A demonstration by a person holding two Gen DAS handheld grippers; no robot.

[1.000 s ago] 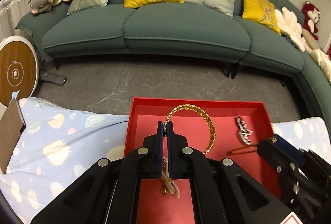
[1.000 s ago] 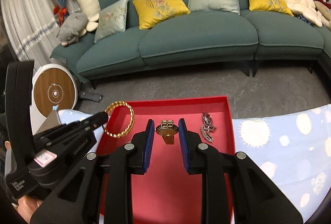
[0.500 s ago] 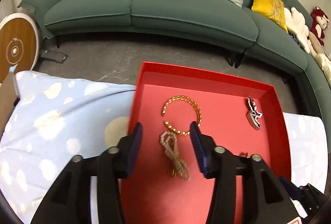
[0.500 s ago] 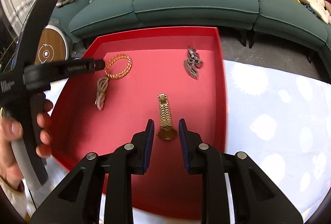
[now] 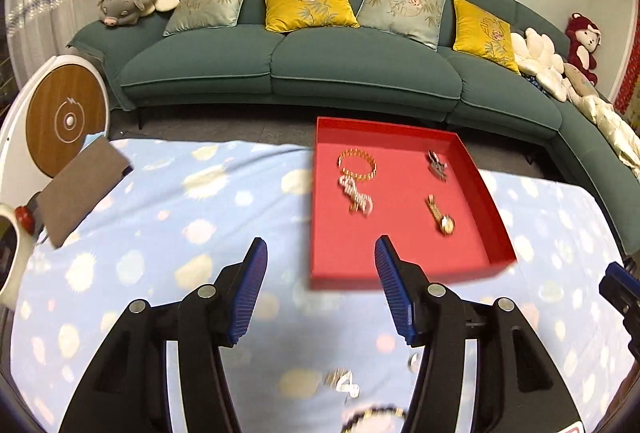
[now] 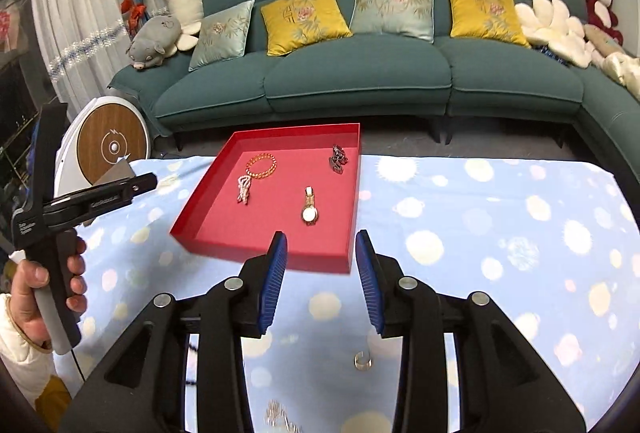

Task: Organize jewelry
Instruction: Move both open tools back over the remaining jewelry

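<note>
A red tray lies on the spotted blue cloth. In it are a gold bangle, a pearl bracelet, a gold watch and a dark chain piece. My left gripper hovers short of the tray's near wall, jaws opening, nothing between them. My right gripper hangs before the tray as well, jaws opening and empty. The right wrist view shows the watch, the bangle, the pearl bracelet and the left gripper in a person's hand.
Loose pieces lie on the cloth close under the grippers: a small ring, a silvery tangle and a dark bead bracelet. A brown card sits at the cloth's left edge. A green sofa runs behind.
The left gripper let go of the pearl bracelet and the right of the watch, both now lying in the tray. Both grippers pulled back off the tray and their jaws widened.
</note>
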